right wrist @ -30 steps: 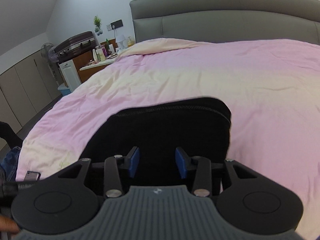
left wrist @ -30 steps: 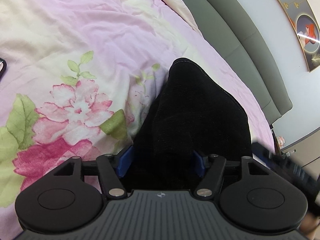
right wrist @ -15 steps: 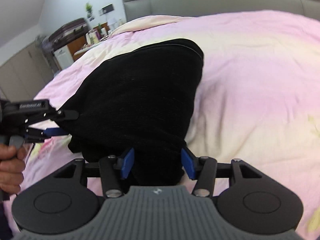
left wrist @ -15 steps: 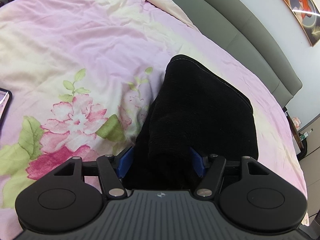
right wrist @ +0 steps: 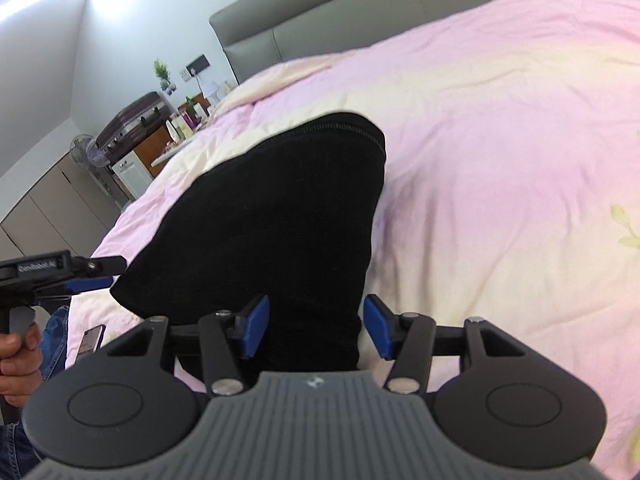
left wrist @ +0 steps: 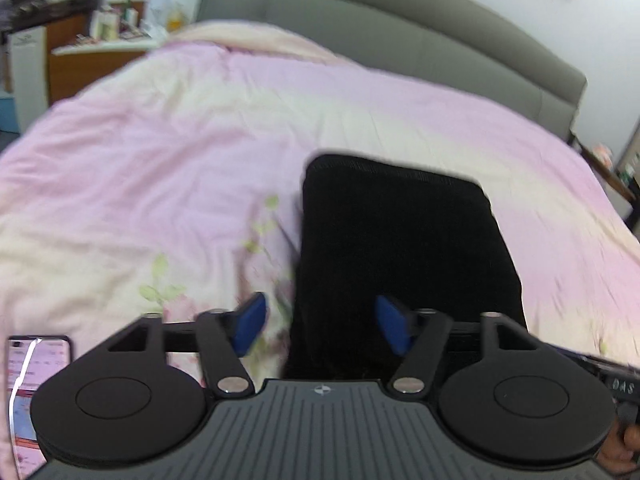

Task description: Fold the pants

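Note:
The black pants (left wrist: pixel 404 248) lie folded into a compact rectangle on the pink floral duvet (left wrist: pixel 160 168). My left gripper (left wrist: pixel 320 326) is open, its blue pads (left wrist: pixel 250 326) spread over the near left corner of the pants without holding them. My right gripper (right wrist: pixel 314 330) is open too, its pads (right wrist: pixel 378 330) on either side of the near end of the pants (right wrist: pixel 272 220). The left gripper (right wrist: pixel 94 276) also shows at the left of the right wrist view, beside the pants' left edge.
A phone (left wrist: pixel 36 392) lies on the duvet at the near left, also showing in the right wrist view (right wrist: pixel 91 338). The grey headboard (left wrist: pixel 400 28) stands behind. A cluttered side table (right wrist: pixel 176 132) and a fan (right wrist: pixel 86 152) stand left of the bed.
Both grippers have opened and let go of the pants, which now lie flat on the duvet. The left gripper swung round to face the headboard and drew back.

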`<state>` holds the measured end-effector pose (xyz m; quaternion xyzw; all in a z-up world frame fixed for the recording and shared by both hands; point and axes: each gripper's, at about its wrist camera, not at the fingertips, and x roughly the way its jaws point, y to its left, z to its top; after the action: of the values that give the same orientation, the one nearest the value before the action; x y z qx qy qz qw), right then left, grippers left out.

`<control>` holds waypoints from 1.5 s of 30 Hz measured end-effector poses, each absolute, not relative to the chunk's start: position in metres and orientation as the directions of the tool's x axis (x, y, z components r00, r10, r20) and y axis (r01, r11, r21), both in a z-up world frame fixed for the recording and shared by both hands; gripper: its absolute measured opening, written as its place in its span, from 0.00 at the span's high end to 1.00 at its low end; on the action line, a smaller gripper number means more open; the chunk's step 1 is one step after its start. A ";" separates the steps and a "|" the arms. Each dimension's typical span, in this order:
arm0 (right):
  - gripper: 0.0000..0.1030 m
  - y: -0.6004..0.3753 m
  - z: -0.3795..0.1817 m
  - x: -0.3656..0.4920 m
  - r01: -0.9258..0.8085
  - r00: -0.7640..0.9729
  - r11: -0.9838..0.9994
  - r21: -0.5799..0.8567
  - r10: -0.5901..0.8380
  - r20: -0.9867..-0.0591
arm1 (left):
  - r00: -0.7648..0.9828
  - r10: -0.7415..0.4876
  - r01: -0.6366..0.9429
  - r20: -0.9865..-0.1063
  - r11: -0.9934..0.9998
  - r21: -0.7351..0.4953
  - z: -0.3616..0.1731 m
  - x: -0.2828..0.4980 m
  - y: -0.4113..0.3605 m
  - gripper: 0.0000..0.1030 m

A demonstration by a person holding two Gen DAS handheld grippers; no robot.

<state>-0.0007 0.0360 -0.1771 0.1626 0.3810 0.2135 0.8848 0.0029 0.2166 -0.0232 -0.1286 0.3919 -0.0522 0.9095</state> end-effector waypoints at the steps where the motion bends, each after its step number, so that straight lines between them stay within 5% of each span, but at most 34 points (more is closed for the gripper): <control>1: 0.53 0.039 -0.175 -0.003 -0.287 0.612 0.856 0.429 0.509 -0.606 | 0.673 -0.217 0.008 -0.707 0.958 -0.287 -0.030 0.004 0.216 0.51; 7: 0.56 0.073 -0.172 -0.026 -0.559 0.624 0.828 0.030 0.445 -0.642 | 0.696 -0.213 0.032 -0.686 0.963 -0.267 -0.023 -0.002 0.214 0.51; 11: 0.73 0.069 -0.176 -0.018 -0.649 0.582 0.760 -0.026 0.474 -0.661 | 0.716 -0.206 0.121 -0.667 0.978 -0.172 -0.002 0.003 0.196 0.51; 15: 0.76 0.065 -0.177 -0.013 -0.707 0.547 0.705 -0.053 0.498 -0.673 | 0.692 -0.333 0.309 -0.641 0.938 -0.154 0.025 0.025 0.153 0.43; 19: 0.75 0.070 -0.177 -0.023 -0.705 0.580 0.698 -0.125 0.466 -0.668 | 0.609 -0.359 0.499 -0.707 0.866 -0.010 0.029 0.058 0.073 0.36; 24: 0.75 0.069 -0.182 -0.027 -0.653 0.592 0.753 -0.084 0.438 -0.677 | 0.528 -0.282 0.618 -0.801 0.775 0.134 -0.003 0.090 -0.005 0.36; 26: 0.86 0.073 -0.185 -0.028 -0.652 0.603 0.750 -0.109 0.427 -0.674 | 0.530 -0.222 0.626 -0.818 0.753 0.201 -0.020 0.098 -0.017 0.37; 31: 1.00 0.075 -0.190 -0.036 -0.698 0.564 0.709 -0.101 0.456 -0.689 | 0.508 -0.235 0.584 -0.829 0.801 0.130 -0.027 0.111 -0.010 0.37; 40: 1.00 0.072 -0.195 -0.054 -0.797 0.421 0.603 -0.028 0.523 -0.741 | 0.536 -0.239 0.565 -0.810 0.814 0.134 -0.019 0.106 -0.005 0.39; 42: 1.00 0.075 -0.191 -0.065 -0.776 0.508 0.614 -0.145 0.472 -0.720 | 0.566 -0.225 0.561 -0.793 0.810 0.170 -0.010 0.095 0.000 0.40; 45: 0.94 0.055 -0.171 -0.057 -0.708 0.578 0.698 -0.107 0.487 -0.655 | 0.621 -0.199 0.519 -0.758 0.829 0.207 0.008 0.079 0.025 0.39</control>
<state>-0.0571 0.0553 -0.1710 -0.1817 0.3048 0.3435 0.8696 0.0793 0.0246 0.0081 0.2081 0.3843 -0.2050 0.8758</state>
